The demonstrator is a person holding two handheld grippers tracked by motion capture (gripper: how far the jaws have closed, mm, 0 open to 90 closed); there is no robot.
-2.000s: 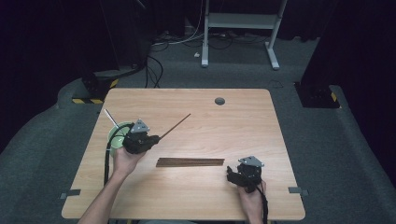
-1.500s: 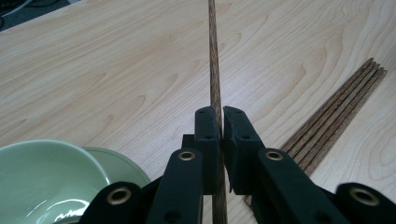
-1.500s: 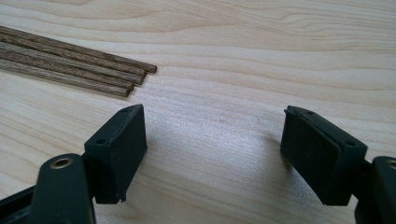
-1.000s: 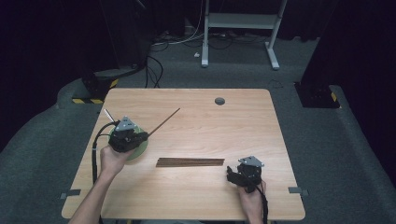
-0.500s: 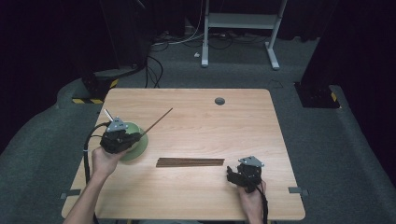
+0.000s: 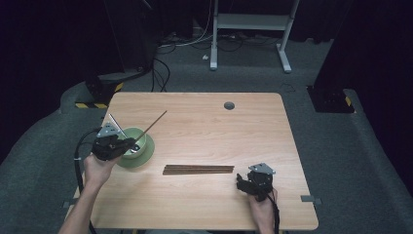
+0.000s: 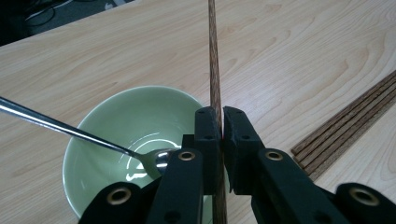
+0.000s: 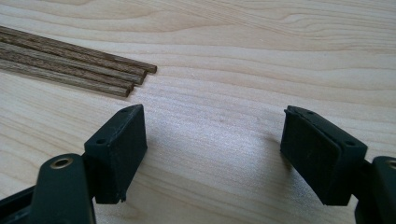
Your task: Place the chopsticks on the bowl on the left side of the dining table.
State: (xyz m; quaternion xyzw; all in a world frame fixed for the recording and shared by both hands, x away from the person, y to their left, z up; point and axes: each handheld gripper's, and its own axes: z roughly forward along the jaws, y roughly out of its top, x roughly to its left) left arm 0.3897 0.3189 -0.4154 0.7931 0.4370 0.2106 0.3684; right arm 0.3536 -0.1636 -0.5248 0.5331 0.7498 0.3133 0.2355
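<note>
High view shows a wooden table [image 6: 204,204] with a person's forearms reaching in from the bottom edge. At the left, the left gripper [image 6: 127,144] hovers over a pale green bowl [image 6: 141,155] and is clamped on one dark wooden chopstick [image 6: 155,121], which slants up and away over the table. In the left gripper view the jaws pinch that chopstick [image 7: 215,70] near its lower part, and a metal spoon [image 7: 60,128] leans inside the bowl [image 7: 102,121]. A row of further chopsticks [image 6: 198,169] lies flat mid-table. The right gripper [image 6: 243,182] rests near their right ends with jaws spread apart, holding nothing. The stick looks light, stiff, thin and smooth, likely to pivot or slip in a pinch; a hold nearer its middle seems steadier. Its lower end is hidden behind the jaws, so whether it touches the bowl is unclear
</note>
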